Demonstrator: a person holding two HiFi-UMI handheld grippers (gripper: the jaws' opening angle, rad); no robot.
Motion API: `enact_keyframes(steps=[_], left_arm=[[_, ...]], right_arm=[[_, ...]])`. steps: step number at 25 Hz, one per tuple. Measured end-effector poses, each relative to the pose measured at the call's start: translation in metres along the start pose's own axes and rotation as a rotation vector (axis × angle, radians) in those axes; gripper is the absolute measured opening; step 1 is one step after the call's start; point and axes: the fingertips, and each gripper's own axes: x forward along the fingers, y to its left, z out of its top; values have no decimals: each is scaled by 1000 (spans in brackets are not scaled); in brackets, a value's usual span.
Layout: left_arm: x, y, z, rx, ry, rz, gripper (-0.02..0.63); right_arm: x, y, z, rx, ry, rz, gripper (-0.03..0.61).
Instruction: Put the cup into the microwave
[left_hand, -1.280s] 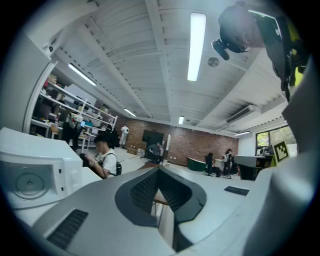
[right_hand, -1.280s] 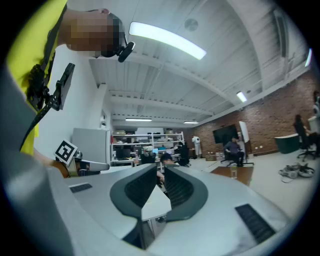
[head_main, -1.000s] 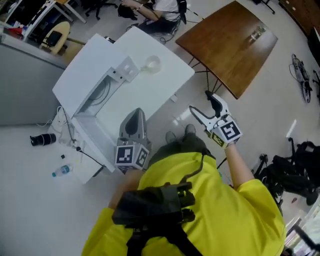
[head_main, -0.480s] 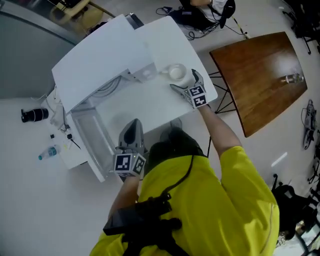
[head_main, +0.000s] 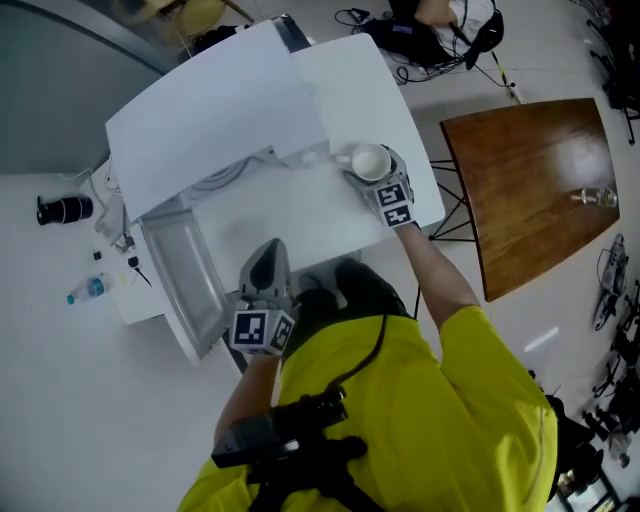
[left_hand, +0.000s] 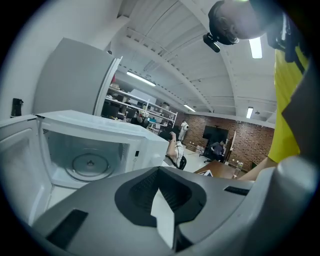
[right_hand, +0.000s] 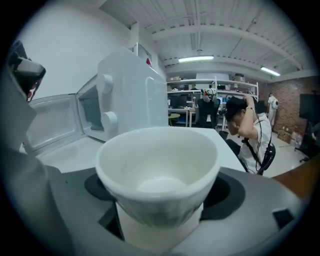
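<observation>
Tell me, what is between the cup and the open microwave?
Nothing but bare white tabletop. The head view shows the cup a little apart from the microwave, with only that strip of table between them.

I see the cup (head_main: 369, 160) on the table (head_main: 290, 215), just right of the microwave (head_main: 210, 110); a second table (head_main: 540, 180) stands farther right.

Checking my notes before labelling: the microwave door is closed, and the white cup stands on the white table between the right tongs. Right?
One slip: the microwave door stands open, as the left gripper view shows, with the turntable visible inside. The rest holds: the white cup stands on the white table between the right tongs, whose jaws are closing.
</observation>
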Motion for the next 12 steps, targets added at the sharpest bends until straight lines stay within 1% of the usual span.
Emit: enact_keyframes(steps=[1, 3, 5, 7, 9, 10, 12], left_arm=[[-5, 5, 2, -7, -10, 19, -8], [-20, 15, 6, -28, -33, 57, -7], [-42, 28, 10, -53, -55, 77, -8], [-66, 39, 12, -76, -73, 80, -8], [-91, 47, 13, -83, -99, 96, -8], [-102, 49, 13, -77, -115, 113, -8], [-124, 52, 11, -50, -130, 146, -8]], right_arm=[[-10, 10, 6, -13, -2, 17, 488], [-38, 45, 18, -31, -1, 80, 489], [-68, 99, 27, -39, 14, 172, 489], [-79, 163, 36, -35, 39, 279, 489], [-65, 223, 52, -42, 33, 384, 489], [-49, 249, 63, -65, 21, 428, 489], [-6, 290, 88, -121, -18, 474, 489]])
